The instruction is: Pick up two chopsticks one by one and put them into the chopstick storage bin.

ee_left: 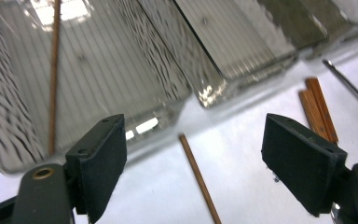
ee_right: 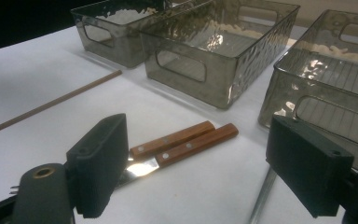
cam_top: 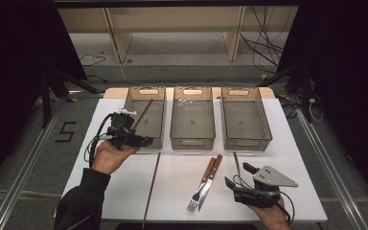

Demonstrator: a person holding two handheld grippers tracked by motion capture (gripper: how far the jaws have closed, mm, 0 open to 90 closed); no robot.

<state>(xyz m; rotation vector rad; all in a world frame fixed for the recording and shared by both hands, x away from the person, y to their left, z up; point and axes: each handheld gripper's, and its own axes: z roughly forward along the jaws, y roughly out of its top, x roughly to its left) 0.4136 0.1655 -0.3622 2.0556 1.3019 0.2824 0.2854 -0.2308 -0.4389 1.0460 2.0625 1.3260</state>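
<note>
Inside the left bin, 1 chopstick leans tilted, its upper end rising over the bin's left rim; in the left gripper view the same chopstick runs down the ribbed bin floor. Just at the bin's near-left corner hovers the left gripper, held in the person's left hand, its jaws spread wide with nothing between them. On the white table, a 2nd chopstick lies lengthwise in front of that bin, near the gripper but apart from it. Further right, a fork and a knife with wooden handles lie side by side, touching or nearly so. Beside them a thin metal rod lies just in front of the right bin. The right gripper sits low at the table's near-right, jaws wide apart and empty. Between the outer bins stands the middle bin.
</note>
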